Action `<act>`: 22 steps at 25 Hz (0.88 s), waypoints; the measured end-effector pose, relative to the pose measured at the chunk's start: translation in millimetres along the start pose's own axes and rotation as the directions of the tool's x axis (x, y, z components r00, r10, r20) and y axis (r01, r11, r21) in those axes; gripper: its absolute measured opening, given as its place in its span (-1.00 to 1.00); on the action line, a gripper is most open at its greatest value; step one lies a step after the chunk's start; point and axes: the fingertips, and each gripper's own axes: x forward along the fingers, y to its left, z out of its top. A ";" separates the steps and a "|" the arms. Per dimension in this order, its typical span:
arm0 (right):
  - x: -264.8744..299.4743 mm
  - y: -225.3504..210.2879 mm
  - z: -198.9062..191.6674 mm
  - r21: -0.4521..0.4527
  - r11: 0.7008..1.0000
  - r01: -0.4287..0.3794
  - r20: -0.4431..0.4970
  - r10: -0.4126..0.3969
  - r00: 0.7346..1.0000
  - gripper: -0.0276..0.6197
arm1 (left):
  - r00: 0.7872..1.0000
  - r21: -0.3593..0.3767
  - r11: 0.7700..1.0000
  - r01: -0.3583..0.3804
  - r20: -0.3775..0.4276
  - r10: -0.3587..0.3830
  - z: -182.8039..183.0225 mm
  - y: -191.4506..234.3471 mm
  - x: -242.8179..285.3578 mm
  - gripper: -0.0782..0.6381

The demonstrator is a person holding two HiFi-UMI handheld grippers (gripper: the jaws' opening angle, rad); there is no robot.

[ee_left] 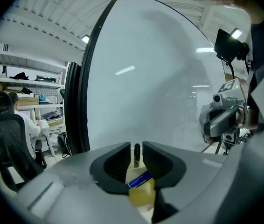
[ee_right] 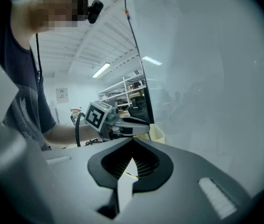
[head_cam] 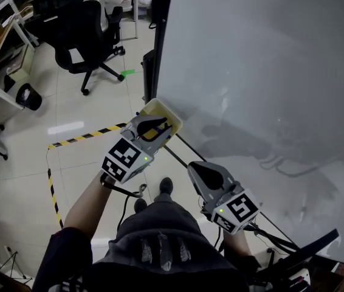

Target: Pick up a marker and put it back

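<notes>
Left gripper [head_cam: 155, 128] holds its jaws narrowly apart, straddling the upright black marker [ee_left: 136, 152] without clamping it; we judge this to be alignment before closing. This marker stands in the yellow tray [head_cam: 171, 114] beside the whiteboard [head_cam: 269, 72]. Right gripper [ee_right: 132, 141], clenched and empty, hangs clear

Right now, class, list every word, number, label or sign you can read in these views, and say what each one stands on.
No words or numbers can be read anywhere.
On the left gripper and right gripper: only square black-and-white patterns, no letters.
wall notice: too small to read.
Blue band on the marker: blurred, unreadable.
</notes>
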 end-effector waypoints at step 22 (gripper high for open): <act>0.6 39.6 16.9 -0.066 0.998 -0.022 0.034 0.024 0.999 -0.91 | 0.973 0.064 0.993 -0.097 0.217 0.081 71.5 -11.2 -88.2 -0.70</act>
